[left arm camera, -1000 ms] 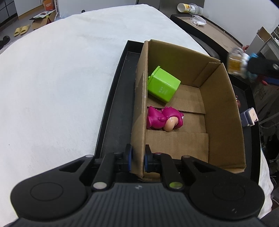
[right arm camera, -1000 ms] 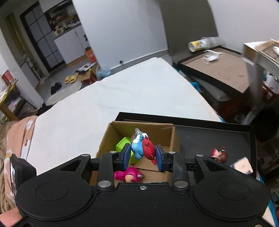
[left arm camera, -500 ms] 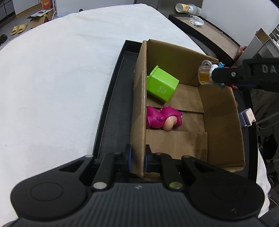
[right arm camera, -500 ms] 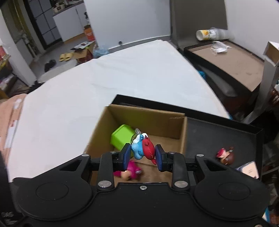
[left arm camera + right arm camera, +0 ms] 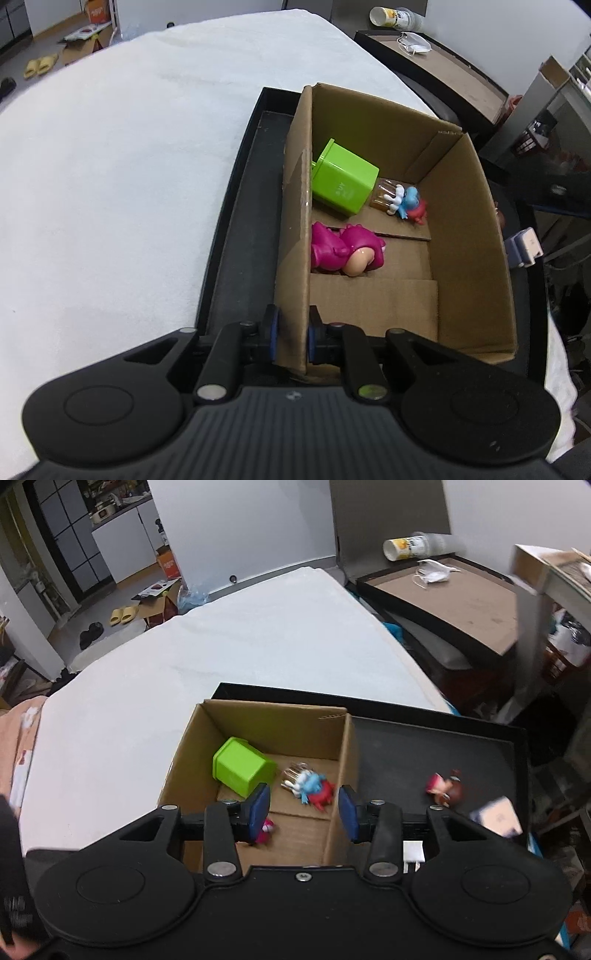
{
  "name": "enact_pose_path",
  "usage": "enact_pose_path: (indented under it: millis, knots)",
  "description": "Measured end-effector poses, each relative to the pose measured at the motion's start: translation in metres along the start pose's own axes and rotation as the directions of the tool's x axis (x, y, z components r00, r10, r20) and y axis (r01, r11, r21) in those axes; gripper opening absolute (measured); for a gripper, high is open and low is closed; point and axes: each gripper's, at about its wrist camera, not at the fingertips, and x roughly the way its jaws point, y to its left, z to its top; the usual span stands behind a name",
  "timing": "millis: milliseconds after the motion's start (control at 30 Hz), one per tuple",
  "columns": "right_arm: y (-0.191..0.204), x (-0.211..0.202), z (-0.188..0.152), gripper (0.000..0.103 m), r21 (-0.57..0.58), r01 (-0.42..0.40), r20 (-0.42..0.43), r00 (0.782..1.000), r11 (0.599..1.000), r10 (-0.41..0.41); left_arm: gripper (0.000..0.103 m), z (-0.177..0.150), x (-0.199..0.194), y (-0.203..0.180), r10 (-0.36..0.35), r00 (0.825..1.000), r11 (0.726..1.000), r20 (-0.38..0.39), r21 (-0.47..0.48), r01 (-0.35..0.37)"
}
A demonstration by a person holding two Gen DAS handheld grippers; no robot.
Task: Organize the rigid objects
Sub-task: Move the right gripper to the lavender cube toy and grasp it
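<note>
In the left wrist view, the left hand-held gripper (image 5: 290, 338) was clamped on the near end of the cardboard box's (image 5: 469, 236) left wall, one blue pad on the outside and one on the inside, both pressed against the cardboard. The box sat in a black tray (image 5: 236, 206) on a white-covered table (image 5: 110, 184). Inside the box, a green cube-shaped container (image 5: 343, 182) lay tilted against the left wall toward the far end. Just beside it, toward the box's right wall, lay a blue and red figurine (image 5: 404, 201) on the box floor, touching no gripper. A magenta figurine (image 5: 345, 249) lay against the left wall, nearer the gripper than the green container. Outside the box's right wall, a small white and lavender object (image 5: 524, 247) rested in the tray.

In the right wrist view, the right hand-held gripper (image 5: 302, 812) hung above the box (image 5: 258, 716) with its jaws opening and nothing pressed between the pads; the blue and red figurine (image 5: 310, 786) lay on the box floor below the gap, free of both fingers. The green container (image 5: 240, 764) sat to the figurine's left. A sliver of the magenta figurine (image 5: 265, 830) showed behind the left finger. To the right of the box, on the tray (image 5: 424, 746), lay a small brown-haired figurine (image 5: 445, 788), blurred.
</note>
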Motion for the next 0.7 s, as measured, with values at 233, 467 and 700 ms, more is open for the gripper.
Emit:
enact_pose_path:
  millis: [233, 467, 700]
  knots:
    - [-0.041, -0.019, -0.008, 0.042, 0.032, 0.037, 0.017, 0.999, 0.999, -0.038, 0.014, 0.0, -0.001, -0.003, 0.01, 1.0, 1.0, 0.002, 0.005, -0.01]
    - [-0.071, -0.024, -0.021, 0.046, 0.059, 0.044, 0.023, 0.999, 0.997, -0.045, 0.013, 0.0, 0.001, -0.006, 0.03, 1.0, 0.999, 0.001, 0.011, -0.03]
    - [-0.104, -0.02, -0.031, 0.046, 0.093, 0.069, 0.037, 0.997, 0.993, -0.073, 0.012, -0.001, 0.001, -0.009, 0.053, 0.999, 0.998, 0.005, 0.02, -0.053]
